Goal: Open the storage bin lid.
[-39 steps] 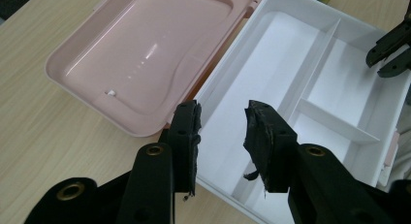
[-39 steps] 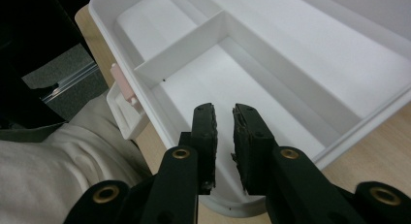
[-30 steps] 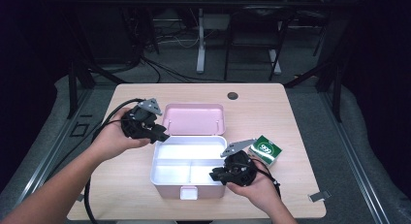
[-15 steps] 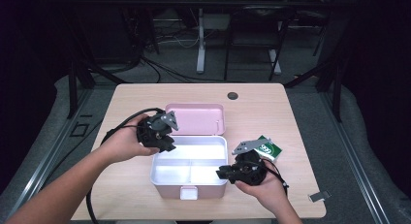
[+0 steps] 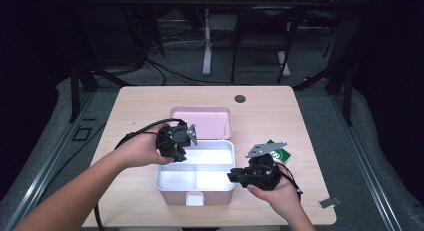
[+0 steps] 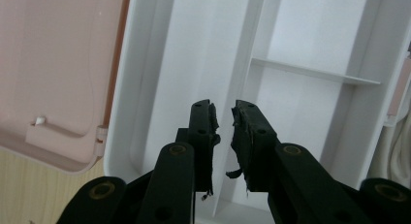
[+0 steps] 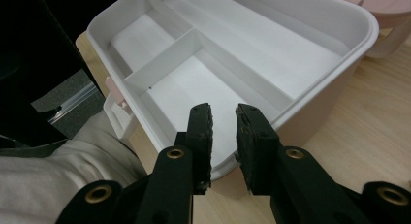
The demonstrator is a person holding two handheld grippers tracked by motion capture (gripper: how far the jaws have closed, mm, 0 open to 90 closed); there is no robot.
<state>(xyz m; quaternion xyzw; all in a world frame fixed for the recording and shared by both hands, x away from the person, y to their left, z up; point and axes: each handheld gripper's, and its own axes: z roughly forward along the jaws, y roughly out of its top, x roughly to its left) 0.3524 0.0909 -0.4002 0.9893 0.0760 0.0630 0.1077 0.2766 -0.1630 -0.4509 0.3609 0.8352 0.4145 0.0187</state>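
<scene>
Jaws: both pairs narrowly apart, empty; left just closing | box [image 5: 196, 177]: pink, white compartments, lid open

Both grippers are black — the left gripper [image 5: 176, 141] and right gripper [image 5: 255, 175] each carry a grey three-cornered plate and trail a black cable. Their jaws show brass-ringed screws and frayed black pads [image 6: 241, 136] — bare forearms.

The setting was a laboratory-style recording space rather than a home. A plain wooden table [image 5: 150, 106] with a round cable grommet [image 5: 240, 98] stood on grey carpet [image 5: 360, 156], ringed by dark curtains. Behind it were the metal legs of a second desk [image 5: 206, 41], loose cables on the floor [image 5: 170, 71], and black frame struts [image 5: 75, 86] at the left.
</scene>
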